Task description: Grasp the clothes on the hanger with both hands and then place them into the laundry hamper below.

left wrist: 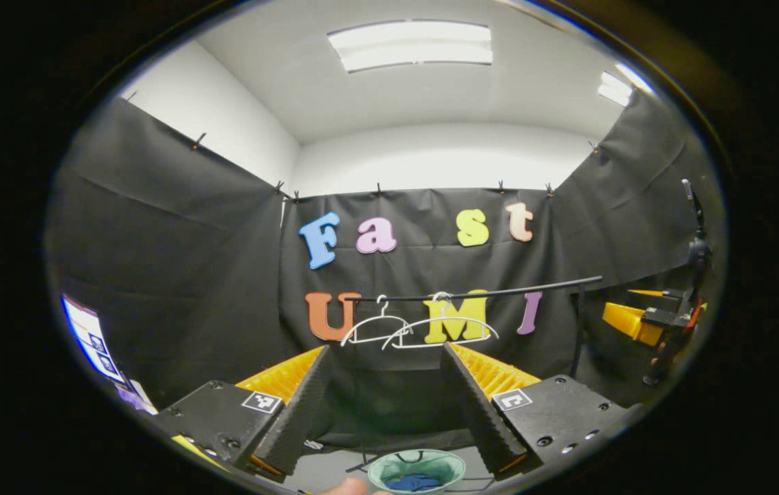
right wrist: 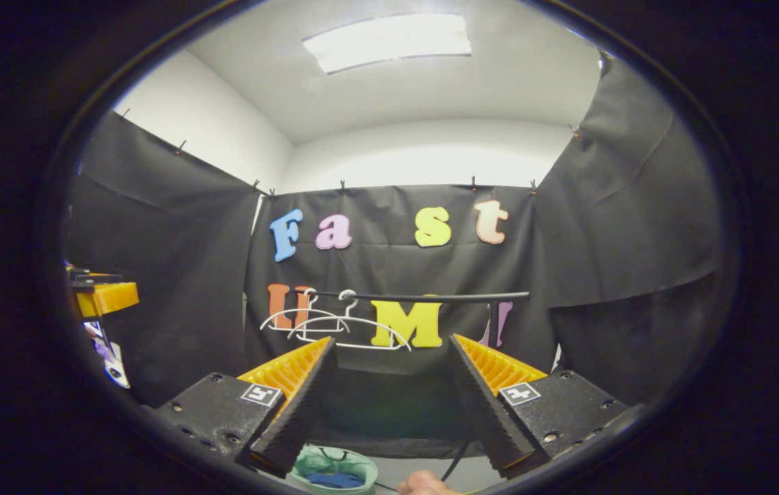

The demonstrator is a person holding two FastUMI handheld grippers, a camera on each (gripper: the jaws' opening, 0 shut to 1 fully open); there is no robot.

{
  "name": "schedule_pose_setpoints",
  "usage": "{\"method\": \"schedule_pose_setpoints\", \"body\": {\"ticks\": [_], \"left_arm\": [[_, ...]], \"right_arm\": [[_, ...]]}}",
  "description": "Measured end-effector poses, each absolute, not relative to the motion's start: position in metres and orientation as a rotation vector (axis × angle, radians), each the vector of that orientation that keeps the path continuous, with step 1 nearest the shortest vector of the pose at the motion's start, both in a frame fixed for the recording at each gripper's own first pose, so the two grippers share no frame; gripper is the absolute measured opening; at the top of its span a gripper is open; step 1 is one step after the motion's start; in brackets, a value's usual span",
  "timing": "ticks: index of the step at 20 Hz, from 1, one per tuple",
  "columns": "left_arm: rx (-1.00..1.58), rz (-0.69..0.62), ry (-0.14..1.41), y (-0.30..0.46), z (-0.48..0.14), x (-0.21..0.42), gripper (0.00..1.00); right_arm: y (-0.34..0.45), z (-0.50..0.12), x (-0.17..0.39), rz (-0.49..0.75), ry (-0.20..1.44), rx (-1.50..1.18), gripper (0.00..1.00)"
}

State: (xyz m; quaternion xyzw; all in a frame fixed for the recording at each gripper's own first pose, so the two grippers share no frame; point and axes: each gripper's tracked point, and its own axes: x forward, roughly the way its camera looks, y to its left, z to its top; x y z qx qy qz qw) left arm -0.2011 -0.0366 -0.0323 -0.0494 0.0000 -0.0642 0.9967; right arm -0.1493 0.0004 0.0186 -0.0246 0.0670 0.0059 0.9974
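Note:
Two bare white hangers (left wrist: 417, 328) hang on a black rail (left wrist: 499, 292) ahead, in front of the booth wall. Below, a pale green laundry hamper (left wrist: 417, 467) holds blue clothes (left wrist: 415, 482). My left gripper (left wrist: 386, 354) is open, with nothing between its fingers, and points at the hangers. My right gripper (right wrist: 392, 344) is also open and holds nothing. In the right gripper view the hangers (right wrist: 334, 323), rail (right wrist: 423, 297), hamper (right wrist: 334, 467) and blue clothes (right wrist: 334, 479) show again. The right gripper (left wrist: 637, 309) appears at the far right of the left gripper view, the left gripper (right wrist: 97, 285) at the far left of the right one.
The rail rests on a black upright post (left wrist: 578, 330) at its right end. A fingertip (left wrist: 348, 487) shows beside the hamper, and a hand (right wrist: 423, 483) with a dark cable (right wrist: 458, 457) sits low in the right gripper view. Papers (left wrist: 90, 337) hang at the left.

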Motion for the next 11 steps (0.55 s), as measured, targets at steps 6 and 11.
{"method": "schedule_pose_setpoints", "body": {"ticks": [6, 11], "left_arm": [[-0.065, -0.145, -0.005, -0.027, -0.042, -0.190, 0.99], [-0.080, -0.188, -0.038, -0.032, -0.037, -0.178, 0.98]], "right_arm": [[0.006, 0.015, -0.148, -0.017, 0.123, -0.063, 0.99], [0.006, 0.021, -0.147, -0.028, 0.113, -0.083, 1.00]]}}
